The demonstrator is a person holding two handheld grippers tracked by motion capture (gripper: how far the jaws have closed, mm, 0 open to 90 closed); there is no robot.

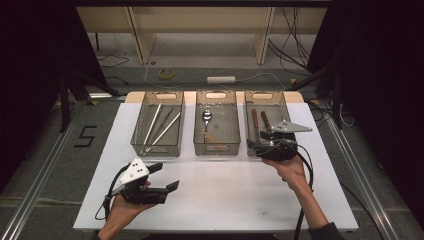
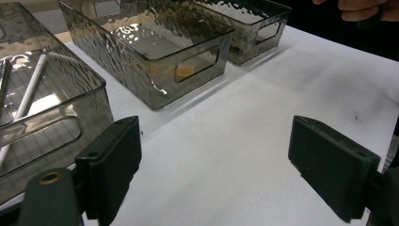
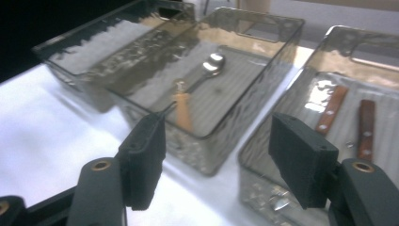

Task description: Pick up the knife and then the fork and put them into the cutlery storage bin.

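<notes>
Three smoky clear bins stand in a row on the white table top (image 1: 220, 185). Long pale sticks (image 1: 165, 128) lie in the left bin (image 1: 137, 131). A spoon (image 1: 206, 116) with a wooden handle lies in the middle bin (image 1: 216, 152). Two wood-handled utensils (image 1: 260, 120) lie in the right bin (image 1: 265, 92). My left gripper (image 1: 169, 176) rests at the front left, open and empty. My right gripper (image 1: 251, 144) hovers at the right bin's near edge, open, nothing between its jaws. In the right gripper view the spoon (image 3: 211, 63) and the wooden handles (image 3: 331, 108) lie beyond the jaws.
Beyond the table's far edge, a roll of tape (image 1: 166, 73) and a white power strip (image 1: 221, 79) lie on the floor among cables. A metal rail (image 1: 40, 175) runs along each side of the table. The left gripper view shows a pale stick (image 2: 30, 87) in the nearest bin.
</notes>
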